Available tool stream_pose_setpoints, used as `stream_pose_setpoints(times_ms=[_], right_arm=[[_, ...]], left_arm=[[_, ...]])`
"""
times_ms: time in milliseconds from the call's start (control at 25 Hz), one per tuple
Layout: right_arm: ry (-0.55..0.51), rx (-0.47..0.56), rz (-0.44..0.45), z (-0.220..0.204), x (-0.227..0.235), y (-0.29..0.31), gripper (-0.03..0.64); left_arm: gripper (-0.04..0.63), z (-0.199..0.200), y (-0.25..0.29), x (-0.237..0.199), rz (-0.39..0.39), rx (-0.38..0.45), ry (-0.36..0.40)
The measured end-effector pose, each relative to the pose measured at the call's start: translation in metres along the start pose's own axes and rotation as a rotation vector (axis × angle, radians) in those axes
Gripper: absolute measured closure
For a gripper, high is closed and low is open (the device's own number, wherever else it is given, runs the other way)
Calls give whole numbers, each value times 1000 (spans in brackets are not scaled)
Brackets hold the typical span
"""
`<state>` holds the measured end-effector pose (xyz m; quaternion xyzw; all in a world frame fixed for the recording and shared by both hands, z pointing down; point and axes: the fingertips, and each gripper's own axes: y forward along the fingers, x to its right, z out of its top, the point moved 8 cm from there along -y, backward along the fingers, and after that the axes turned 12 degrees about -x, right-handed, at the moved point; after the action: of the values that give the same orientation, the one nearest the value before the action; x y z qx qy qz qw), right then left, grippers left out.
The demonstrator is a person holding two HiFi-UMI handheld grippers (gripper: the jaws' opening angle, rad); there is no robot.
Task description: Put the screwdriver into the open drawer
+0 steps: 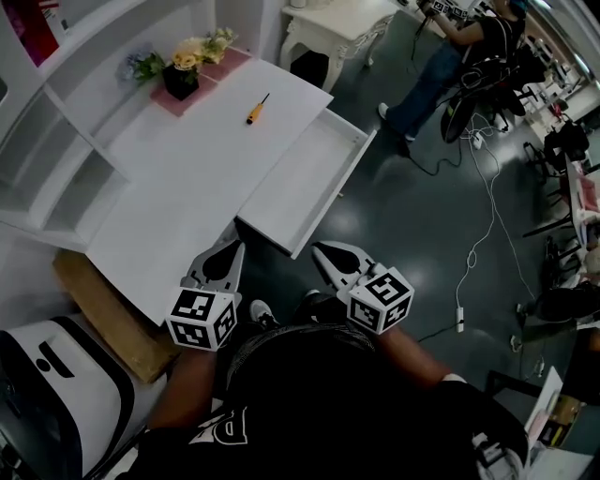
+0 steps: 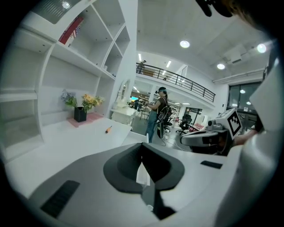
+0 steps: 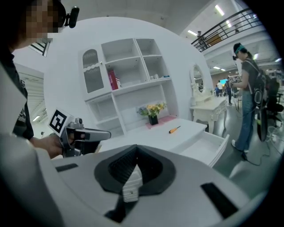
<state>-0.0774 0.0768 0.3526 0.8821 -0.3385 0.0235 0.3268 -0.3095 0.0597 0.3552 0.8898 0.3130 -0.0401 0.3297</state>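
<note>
An orange-handled screwdriver (image 1: 257,109) lies on the white desk (image 1: 187,178), near its far edge; it also shows small in the left gripper view (image 2: 108,129) and the right gripper view (image 3: 174,130). The open drawer (image 1: 305,183) juts from the desk's right side and looks empty (image 3: 206,146). My left gripper (image 1: 234,242) hovers at the desk's near corner, shut with nothing in it (image 2: 143,146). My right gripper (image 1: 317,247) hangs over the floor just short of the drawer's near end, shut and empty (image 3: 135,148). Both are far from the screwdriver.
A black pot of flowers (image 1: 180,77) on a pink mat stands behind the screwdriver. A white shelf unit (image 1: 56,141) rises along the desk's left. A person (image 1: 441,66) stands beyond the drawer near a white side table (image 1: 337,23). Cables (image 1: 487,187) trail over the dark floor.
</note>
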Motion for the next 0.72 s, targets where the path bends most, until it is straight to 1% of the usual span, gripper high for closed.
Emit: stream_pose_setpoints(times_ms=[80, 240, 360, 560, 720], right_arm=[[9, 3, -7, 3, 3, 1, 606], [21, 4, 9, 4, 6, 5, 607], [20, 11, 20, 7, 13, 11, 606], [10, 28, 41, 19, 31, 20, 606], [-8, 60, 50, 37, 48, 22, 606]], left_arm=[[580, 2, 3, -2, -3, 3, 0], [581, 1, 9, -2, -5, -8, 2], [580, 3, 16, -4, 7, -21, 11], [580, 17, 27, -8, 44, -21, 17], [580, 36, 39, -8, 68, -24, 32]])
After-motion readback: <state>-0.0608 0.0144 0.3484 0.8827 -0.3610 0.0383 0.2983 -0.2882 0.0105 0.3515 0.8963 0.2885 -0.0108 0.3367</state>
